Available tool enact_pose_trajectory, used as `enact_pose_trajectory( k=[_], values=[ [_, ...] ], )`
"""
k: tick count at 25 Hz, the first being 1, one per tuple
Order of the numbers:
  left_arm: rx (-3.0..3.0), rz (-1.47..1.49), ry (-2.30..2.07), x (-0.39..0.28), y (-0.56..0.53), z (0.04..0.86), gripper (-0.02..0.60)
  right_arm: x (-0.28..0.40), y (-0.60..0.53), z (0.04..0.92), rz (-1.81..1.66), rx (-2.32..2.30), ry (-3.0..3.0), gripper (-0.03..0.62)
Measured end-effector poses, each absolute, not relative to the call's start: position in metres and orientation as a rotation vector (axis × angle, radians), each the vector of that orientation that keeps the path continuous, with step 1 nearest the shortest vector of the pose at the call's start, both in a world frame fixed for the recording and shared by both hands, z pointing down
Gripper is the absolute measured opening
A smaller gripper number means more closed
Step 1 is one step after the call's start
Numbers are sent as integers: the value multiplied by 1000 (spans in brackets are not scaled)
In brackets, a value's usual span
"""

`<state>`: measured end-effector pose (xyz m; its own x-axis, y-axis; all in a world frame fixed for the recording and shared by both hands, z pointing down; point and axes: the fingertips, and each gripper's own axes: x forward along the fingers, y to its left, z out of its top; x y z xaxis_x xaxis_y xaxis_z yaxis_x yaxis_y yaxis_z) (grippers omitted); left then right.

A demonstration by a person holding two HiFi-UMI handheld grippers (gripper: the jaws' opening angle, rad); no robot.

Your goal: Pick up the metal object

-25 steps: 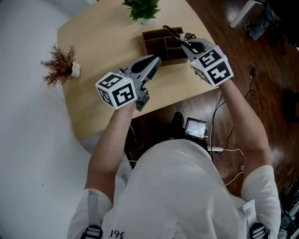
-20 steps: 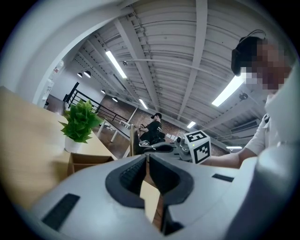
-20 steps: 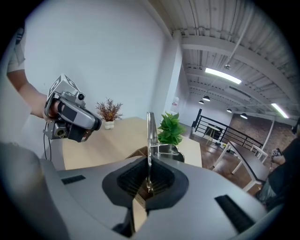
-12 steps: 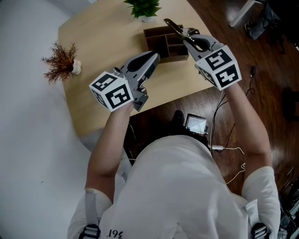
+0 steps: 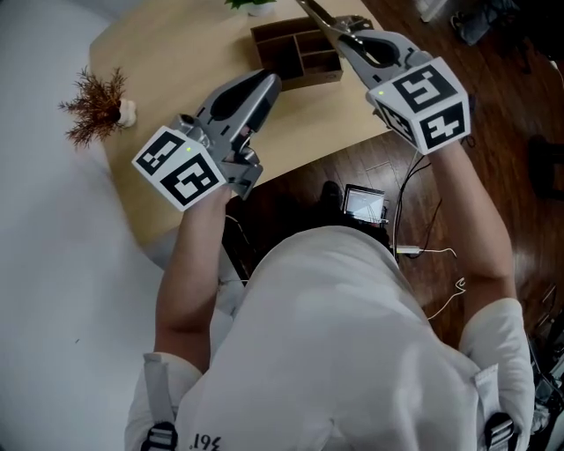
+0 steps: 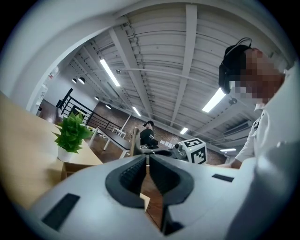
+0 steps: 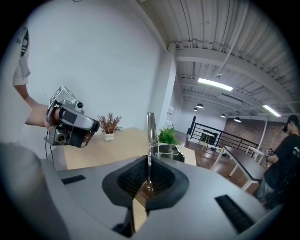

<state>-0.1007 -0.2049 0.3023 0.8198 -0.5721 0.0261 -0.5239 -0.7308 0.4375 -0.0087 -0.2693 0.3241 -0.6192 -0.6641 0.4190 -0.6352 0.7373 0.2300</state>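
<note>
A thin flat metal object (image 7: 150, 132) stands up between the jaws of my right gripper (image 7: 149, 163), which is shut on it. In the head view the metal object (image 5: 319, 15) sticks out beyond my right gripper (image 5: 345, 33), in the air over the right end of the dark wooden organizer box (image 5: 284, 51). My left gripper (image 5: 268, 82) hovers over the table's near edge, left of the box. It is shut with nothing between its jaws (image 6: 147, 159). The right gripper's marker cube (image 6: 195, 150) shows in the left gripper view.
The light wooden table (image 5: 167, 62) carries a dried plant in a small white pot (image 5: 93, 107) at the left and a green potted plant (image 7: 167, 136) behind the box. Dark wood floor with cables and a small device (image 5: 363, 204) lies below the table's edge.
Both grippers have risen toward the head camera. The right one has lifted the metal object up from the organizer box, and the left one has drifted left and nearer.
</note>
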Motion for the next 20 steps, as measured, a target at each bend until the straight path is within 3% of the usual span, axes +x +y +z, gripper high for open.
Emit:
enact_pose_trajectory(
  k=[20],
  values=[
    [2557, -179, -803, -107, -169, 293, 0, 0, -214, 306, -53, 1036, -2514, 5]
  ],
)
